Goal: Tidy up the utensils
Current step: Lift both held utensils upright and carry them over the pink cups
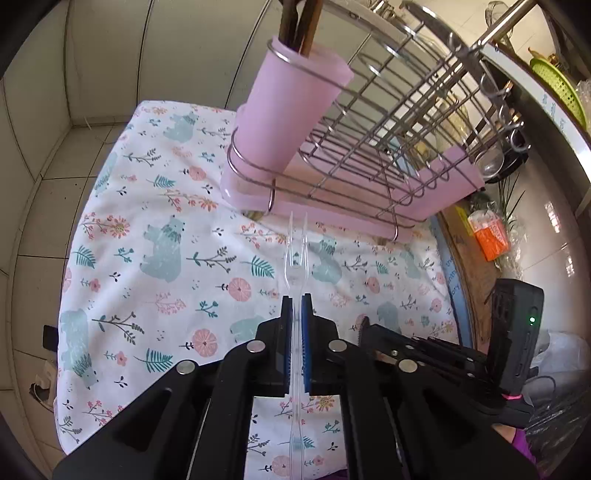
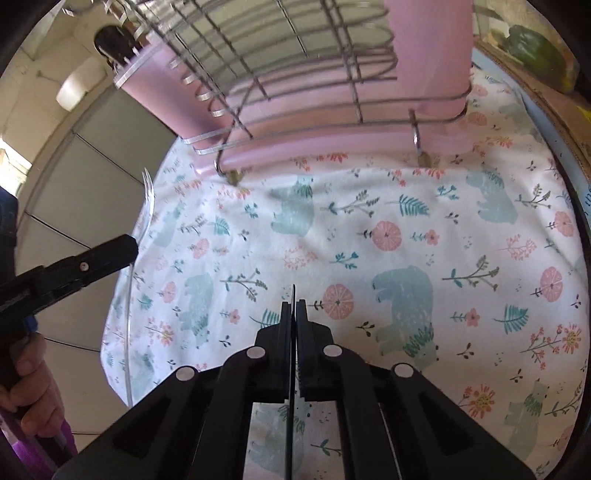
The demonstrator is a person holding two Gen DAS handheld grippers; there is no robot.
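Observation:
My left gripper (image 1: 296, 300) is shut on a clear plastic fork (image 1: 295, 251), tines pointing forward, held above the patterned cloth (image 1: 147, 229). Ahead of it stands a pink utensil cup (image 1: 288, 107) in the wire dish rack (image 1: 388, 140), with wooden handles (image 1: 303, 22) sticking out. My right gripper (image 2: 294, 306) is shut on a thin dark flat utensil (image 2: 293, 369) seen edge-on, low over the cloth (image 2: 369, 240). The left gripper (image 2: 122, 245) with the clear fork (image 2: 147, 199) shows at the left of the right wrist view.
The rack sits on a pink drip tray (image 1: 454, 177) and it also shows in the right wrist view (image 2: 258, 122). A tiled wall (image 1: 55, 129) is to the left. An orange packet (image 1: 489, 236) and a green basket (image 1: 557, 85) lie to the right.

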